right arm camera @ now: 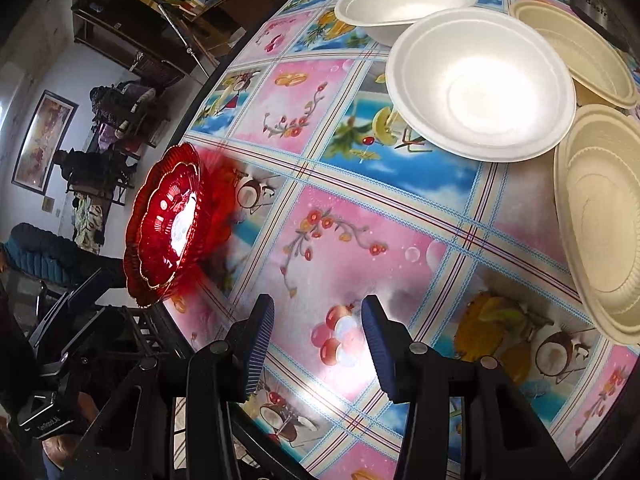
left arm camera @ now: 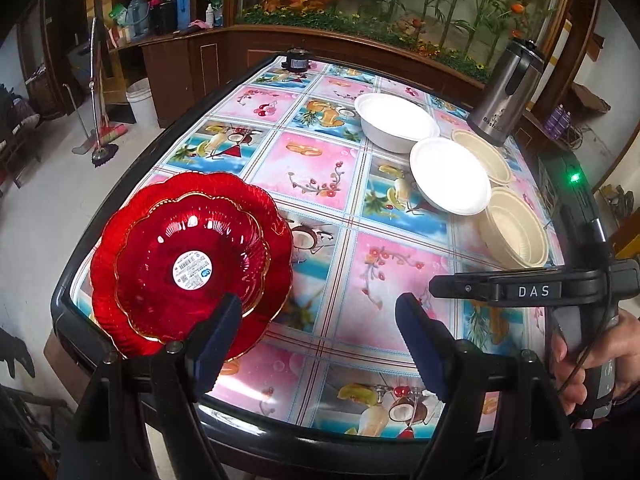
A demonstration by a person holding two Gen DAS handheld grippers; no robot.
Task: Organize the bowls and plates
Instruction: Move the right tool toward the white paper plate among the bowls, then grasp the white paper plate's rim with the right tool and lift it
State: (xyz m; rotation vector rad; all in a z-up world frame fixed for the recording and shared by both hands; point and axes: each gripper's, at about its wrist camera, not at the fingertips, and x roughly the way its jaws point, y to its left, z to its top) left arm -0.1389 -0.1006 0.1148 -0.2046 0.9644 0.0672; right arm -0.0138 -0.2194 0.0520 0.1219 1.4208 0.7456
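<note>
Two red glass plates (left arm camera: pixel 192 256) lie stacked at the table's near left corner, the smaller on top with a white sticker; they also show in the right wrist view (right arm camera: pixel 164 224). Two white bowls (left arm camera: pixel 396 120) (left arm camera: pixel 450 174) and two cream bowls (left arm camera: pixel 482 154) (left arm camera: pixel 514 226) sit at the far right; the near white bowl (right arm camera: pixel 480 84) and near cream bowl (right arm camera: pixel 600 216) show closer in the right wrist view. My left gripper (left arm camera: pixel 318 330) is open and empty just right of the red plates. My right gripper (right arm camera: pixel 318 344) is open and empty over the tablecloth; it also shows in the left wrist view (left arm camera: pixel 436 286).
A steel thermos jug (left arm camera: pixel 508 96) stands behind the bowls. The table (left arm camera: pixel 320 184) has a fruit-pattern cloth and a black raised rim. A small black device (left arm camera: pixel 296 60) sits at the far edge. A mop and bucket stand on the floor at left.
</note>
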